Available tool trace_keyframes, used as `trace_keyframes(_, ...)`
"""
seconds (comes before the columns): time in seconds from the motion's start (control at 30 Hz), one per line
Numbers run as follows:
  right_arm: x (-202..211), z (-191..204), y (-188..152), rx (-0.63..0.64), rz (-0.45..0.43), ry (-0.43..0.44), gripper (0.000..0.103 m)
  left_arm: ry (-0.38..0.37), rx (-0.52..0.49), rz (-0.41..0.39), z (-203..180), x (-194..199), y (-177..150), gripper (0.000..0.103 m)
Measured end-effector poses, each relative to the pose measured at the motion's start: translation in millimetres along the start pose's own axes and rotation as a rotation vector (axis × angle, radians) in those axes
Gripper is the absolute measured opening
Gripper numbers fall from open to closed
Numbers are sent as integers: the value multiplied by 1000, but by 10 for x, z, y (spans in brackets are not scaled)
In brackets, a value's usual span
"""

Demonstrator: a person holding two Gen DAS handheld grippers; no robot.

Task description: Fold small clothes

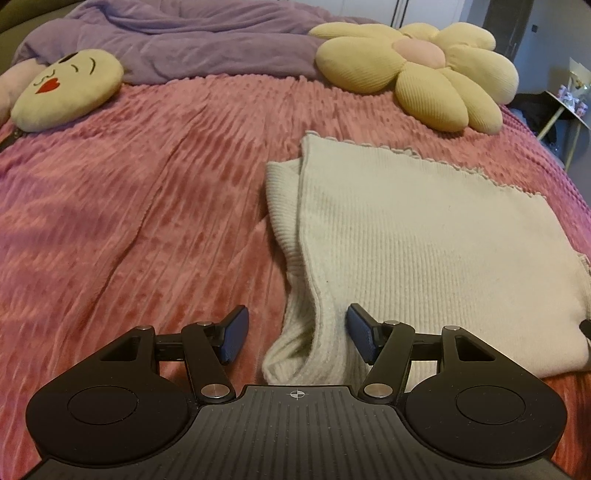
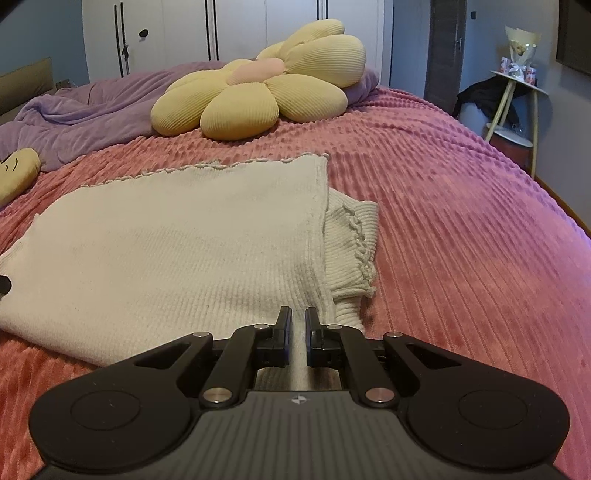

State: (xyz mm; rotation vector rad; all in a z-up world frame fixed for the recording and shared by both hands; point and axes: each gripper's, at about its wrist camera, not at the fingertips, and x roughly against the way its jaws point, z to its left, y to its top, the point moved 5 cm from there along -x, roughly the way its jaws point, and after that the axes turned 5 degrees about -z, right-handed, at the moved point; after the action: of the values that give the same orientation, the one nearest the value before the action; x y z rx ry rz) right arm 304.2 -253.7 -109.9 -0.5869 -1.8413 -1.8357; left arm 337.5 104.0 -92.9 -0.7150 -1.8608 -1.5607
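Observation:
A cream ribbed knit garment (image 1: 424, 236) lies flat on the pink bedspread (image 1: 129, 203), with its scalloped hem at the far side. A sleeve (image 1: 280, 206) is tucked under its left edge. My left gripper (image 1: 297, 328) is open and straddles the near left corner of the knit; the left pad stands clear of the cloth. In the right wrist view the same garment (image 2: 166, 251) fills the left half, and its other sleeve (image 2: 351, 236) sticks out on the right. My right gripper (image 2: 298, 325) is shut on the near right edge of the garment, with cream cloth showing between the pads.
A yellow flower cushion (image 1: 417, 70) and a yellow face cushion (image 1: 62, 92) sit at the far side of the bed, in front of a crumpled purple blanket (image 1: 184, 40). Beyond the bed's right edge stands a small side table (image 2: 517, 85). White wardrobe doors (image 2: 177, 29) line the back wall.

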Motion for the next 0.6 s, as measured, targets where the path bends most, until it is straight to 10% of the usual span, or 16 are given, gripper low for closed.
trace_keyframes(0.47,229,-20,41,-27,-61,-47,9,-12,-53,-92,71,210,109,65)
trace_keyframes(0.6,257,-109,67,-85,-70,-62,30,-111,-11,-48,8,167,26,68)
